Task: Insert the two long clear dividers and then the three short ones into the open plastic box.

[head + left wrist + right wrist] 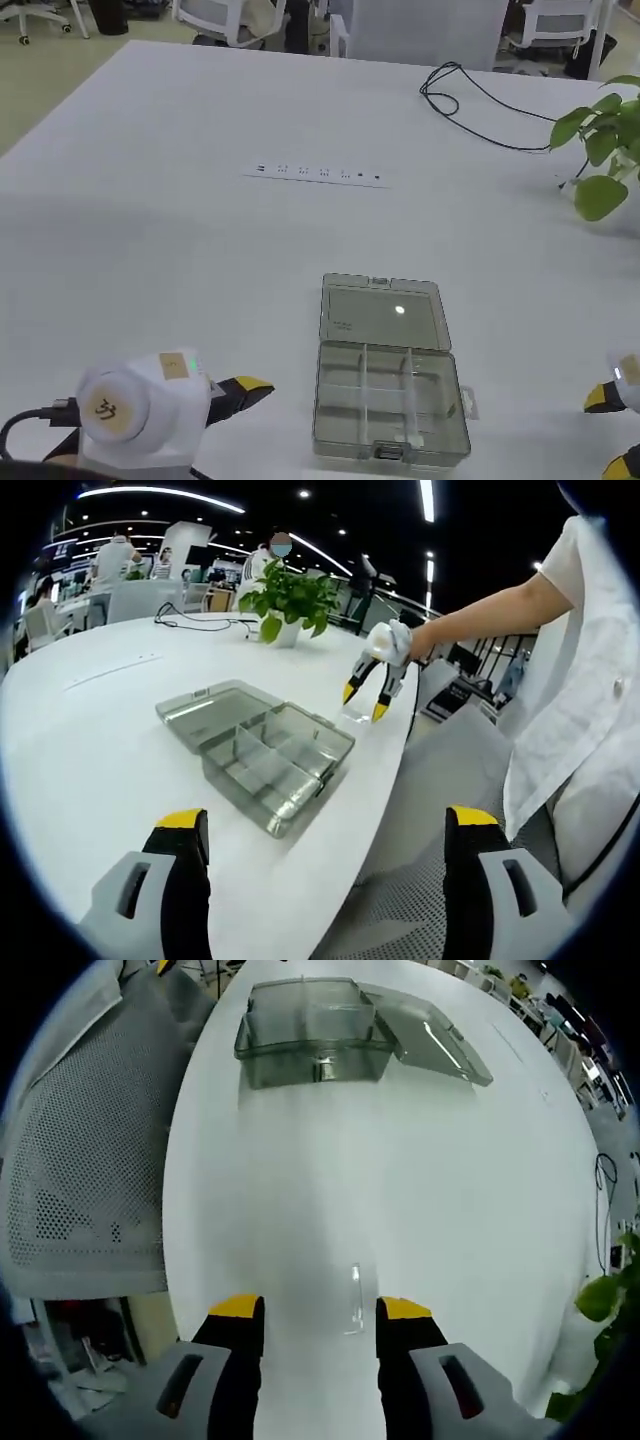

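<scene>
Two long dividers (410,385) stand upright in the box (345,448), so that part looks done to me. Whether any short one is seated I can't tell through the clear plastic. The right claw (320,1307) hangs low over the table (300,1180), jaws apart and gripping nothing. A short clear divider (353,1300) lies flat between its tips, nearer the right one, with the box well ahead. The left claw (326,817) is spread wide and empty too, the box ahead and slightly left. The short ones, I'd say, remain to be fitted.
</scene>
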Demonstrator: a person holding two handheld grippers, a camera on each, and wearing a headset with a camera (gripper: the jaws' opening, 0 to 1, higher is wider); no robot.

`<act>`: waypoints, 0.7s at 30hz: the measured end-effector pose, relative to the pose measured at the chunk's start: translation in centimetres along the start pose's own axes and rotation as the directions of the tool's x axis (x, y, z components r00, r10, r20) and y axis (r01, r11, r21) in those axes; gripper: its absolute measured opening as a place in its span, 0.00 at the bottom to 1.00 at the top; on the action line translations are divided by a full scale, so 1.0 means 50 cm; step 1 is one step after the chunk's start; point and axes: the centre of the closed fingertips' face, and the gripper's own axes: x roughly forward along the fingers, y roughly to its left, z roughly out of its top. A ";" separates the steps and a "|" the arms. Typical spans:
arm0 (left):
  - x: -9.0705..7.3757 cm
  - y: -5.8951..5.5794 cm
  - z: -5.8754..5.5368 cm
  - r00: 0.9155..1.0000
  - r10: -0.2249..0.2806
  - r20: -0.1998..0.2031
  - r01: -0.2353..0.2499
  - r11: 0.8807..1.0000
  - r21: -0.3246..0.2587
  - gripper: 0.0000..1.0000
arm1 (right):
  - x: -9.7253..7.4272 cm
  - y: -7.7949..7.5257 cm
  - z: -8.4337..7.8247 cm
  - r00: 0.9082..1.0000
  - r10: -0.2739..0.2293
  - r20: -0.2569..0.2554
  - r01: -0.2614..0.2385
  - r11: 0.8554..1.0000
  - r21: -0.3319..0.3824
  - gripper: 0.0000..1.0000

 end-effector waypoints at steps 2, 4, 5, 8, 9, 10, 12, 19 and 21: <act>0.000 0.000 -0.001 1.000 0.001 -0.001 -0.001 1.000 -0.001 1.00 | 0.003 0.000 -0.003 1.000 0.002 -0.007 -0.002 1.000 -0.005 0.45; -0.001 0.000 -0.002 1.000 0.001 -0.002 -0.001 1.000 -0.003 1.00 | 0.009 0.001 -0.007 1.000 0.005 -0.017 -0.005 1.000 -0.013 0.45; -0.001 -0.001 -0.002 1.000 0.000 -0.002 0.000 1.000 -0.003 1.00 | 0.011 0.002 -0.010 1.000 0.006 -0.023 -0.006 1.000 -0.017 0.45; -0.002 -0.002 -0.002 1.000 -0.002 -0.001 0.002 1.000 -0.004 1.00 | 0.008 0.001 -0.009 1.000 0.007 -0.016 -0.007 1.000 -0.013 0.45; -0.002 -0.003 -0.002 1.000 -0.003 -0.002 0.003 1.000 -0.004 1.00 | 0.008 0.002 -0.008 1.000 0.009 -0.017 -0.009 1.000 -0.015 0.45; -0.002 -0.002 -0.003 1.000 -0.004 -0.004 0.004 1.000 -0.003 1.00 | 0.008 0.002 -0.009 1.000 0.009 -0.019 -0.010 1.000 -0.015 0.45; -0.003 -0.002 -0.003 1.000 -0.004 -0.004 0.004 1.000 -0.001 1.00 | 0.008 0.001 -0.008 1.000 0.009 -0.020 -0.009 1.000 -0.015 0.44; -0.003 -0.001 -0.002 1.000 -0.003 -0.004 0.003 1.000 0.001 1.00 | 0.007 -0.001 -0.006 1.000 0.006 -0.025 -0.007 1.000 -0.016 0.33; -0.003 -0.002 -0.001 1.000 -0.004 -0.002 0.004 1.000 0.000 1.00 | 0.007 0.000 -0.005 1.000 0.005 -0.027 -0.006 1.000 -0.014 0.33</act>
